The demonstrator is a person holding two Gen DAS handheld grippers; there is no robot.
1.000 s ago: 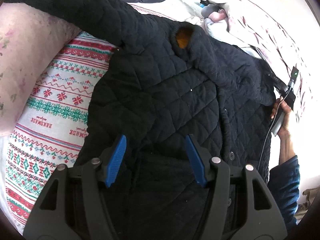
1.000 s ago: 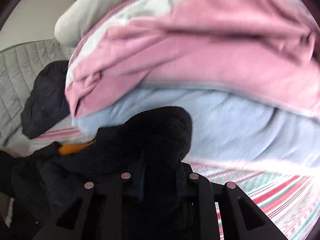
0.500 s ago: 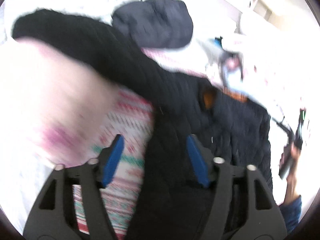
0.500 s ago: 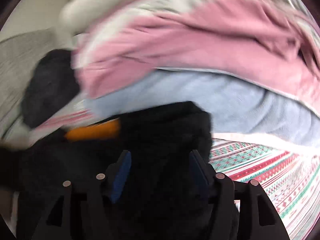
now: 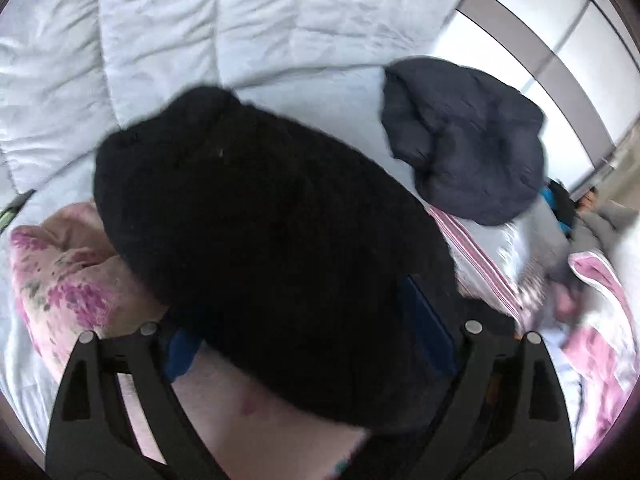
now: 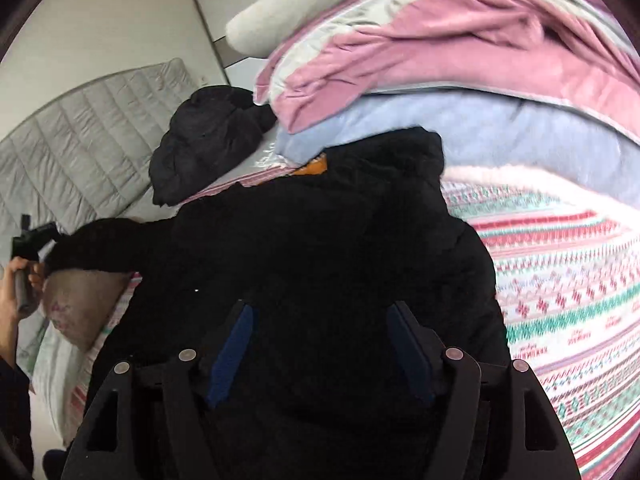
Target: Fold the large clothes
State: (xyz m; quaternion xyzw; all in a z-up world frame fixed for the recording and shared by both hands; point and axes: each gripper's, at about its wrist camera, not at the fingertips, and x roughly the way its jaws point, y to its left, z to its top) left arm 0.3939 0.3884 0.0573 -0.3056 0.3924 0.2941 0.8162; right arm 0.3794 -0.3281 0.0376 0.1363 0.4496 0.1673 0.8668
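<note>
Since a second ago both tongs have let go and swung: my left view has gone from the whole black quilted jacket [image 6: 320, 248] to just its sleeve [image 5: 256, 216], and my right tongs [image 6: 320, 344], then clamped on dark fabric, now stand apart.

Left tongs [image 5: 312, 328]: jaws opening, wide. The sleeve end lies between and over the blue pads [image 5: 428, 324], draped rather than pinched as far as I can tell. It runs from between the tongs up and to the left, across the floral pillow [image 5: 60, 280], towards the white quilt [image 5: 200, 32]. My guess: sleeve pulled out straight so it can be folded back over the body.

Right tongs: jaws opening, wide, hovering over the jacket body with fabric between the pads but not gripped. The jacket lies flat on the patterned bedspread [image 6: 560, 300], collar with orange label [image 6: 314, 168] ahead of the tongs. Body long axis runs from the tongs straight ahead to the collar; the sleeve sticks out left, towards my left hand [image 6: 16, 280].

A second dark jacket [image 6: 204, 140] lies bundled ahead-left, apart from mine. Pink and blue bedding [image 6: 440, 60] is stacked beyond the collar.
</note>
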